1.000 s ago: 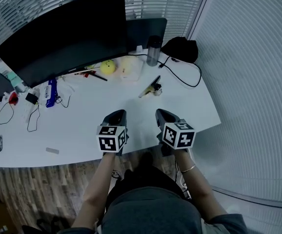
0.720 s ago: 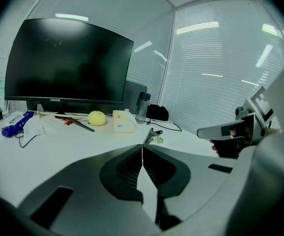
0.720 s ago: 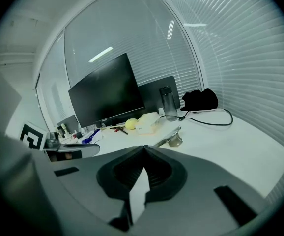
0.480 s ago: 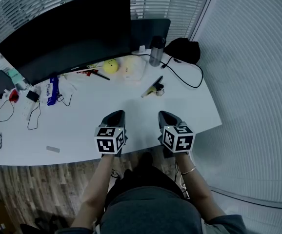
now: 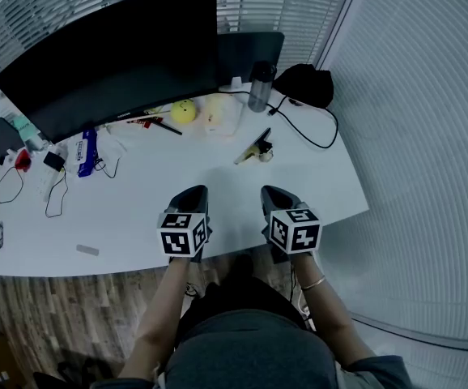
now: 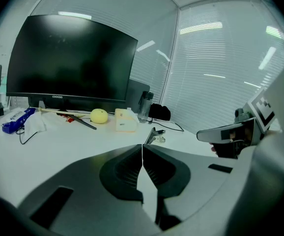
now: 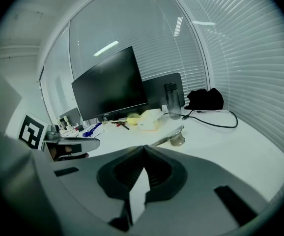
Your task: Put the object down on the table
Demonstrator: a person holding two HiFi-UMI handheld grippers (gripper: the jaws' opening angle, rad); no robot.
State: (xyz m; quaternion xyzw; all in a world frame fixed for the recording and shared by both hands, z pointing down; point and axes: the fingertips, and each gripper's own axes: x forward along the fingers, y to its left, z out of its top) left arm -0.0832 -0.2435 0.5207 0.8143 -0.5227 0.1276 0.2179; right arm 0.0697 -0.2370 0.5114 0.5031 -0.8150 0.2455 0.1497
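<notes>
My left gripper (image 5: pixel 193 191) and right gripper (image 5: pixel 271 193) hover side by side over the near edge of the white table (image 5: pixel 153 209). Both are shut with nothing between the jaws. In the left gripper view the jaw tips of the left gripper (image 6: pixel 142 146) meet, and the right gripper (image 6: pixel 230 132) shows at the right. The right gripper (image 7: pixel 144 147) is closed the same way in its own view. Ahead of them lie a metal clip-like tool (image 5: pixel 254 147), a yellow ball (image 5: pixel 183 112) and a cream box (image 5: pixel 218 113).
A wide black monitor (image 5: pixel 112 55) stands at the back. A bottle (image 5: pixel 260 86), a black bag (image 5: pixel 303 83) and a black cable (image 5: pixel 315 128) are at the back right. A blue item (image 5: pixel 87 152), chargers and wires sit at the left. Wood floor lies below the table's edge.
Both grippers have stayed shut and nearly still. The head view has shifted slightly.
</notes>
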